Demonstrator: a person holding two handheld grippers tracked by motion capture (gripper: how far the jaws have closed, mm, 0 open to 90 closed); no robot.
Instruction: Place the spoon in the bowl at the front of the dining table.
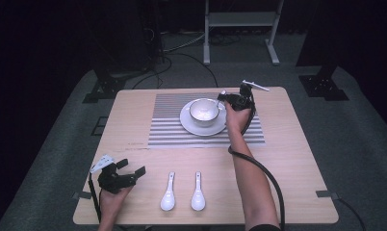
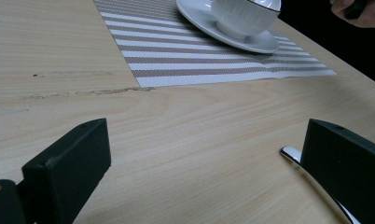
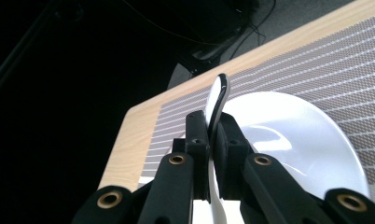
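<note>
Right gripper view showed my right gripper pinching a white spoon edge-on beside the bowl on its saucer, left gripper spread idle; I judged the thin handle could twist and slip out.

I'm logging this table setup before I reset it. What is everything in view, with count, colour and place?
Table: one, light wood, centre of the floor.
Placemat: one, grey-and-white striped, far half of the table.
Saucer: one, white, on the placemat.
Bowl: one, white with a dark rim, on the saucer.
Spoons on the table: two, white, near edge, side by side.
Held spoon: one, white, clamped in the right gripper beside the bowl.
Stand: one, white, on the floor beyond the table.
Left gripper: black, jaws open, near left corner.
Right gripper: black, jaws shut on the spoon.
Forearms: two, from the near edge.
</note>
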